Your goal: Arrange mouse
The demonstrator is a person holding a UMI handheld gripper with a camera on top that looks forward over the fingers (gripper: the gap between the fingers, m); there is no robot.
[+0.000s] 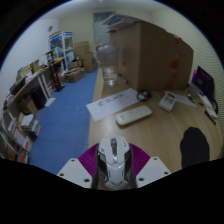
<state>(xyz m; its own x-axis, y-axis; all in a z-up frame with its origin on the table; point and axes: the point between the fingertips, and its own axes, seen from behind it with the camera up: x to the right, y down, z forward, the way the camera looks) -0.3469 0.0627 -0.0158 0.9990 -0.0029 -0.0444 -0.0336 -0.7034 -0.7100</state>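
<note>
Tool [113,165]: you are gripping mouse [112,155], long axis pointing ahead toward desk [160,130]; keyboard [132,115] lying beyond.

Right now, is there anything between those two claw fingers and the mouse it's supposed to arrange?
Nothing visible: the white computer mouse already sits between the gripper fingers, whose pink pads flank it. Ahead of it the wooden desk is bare up to the white keyboard.
</note>
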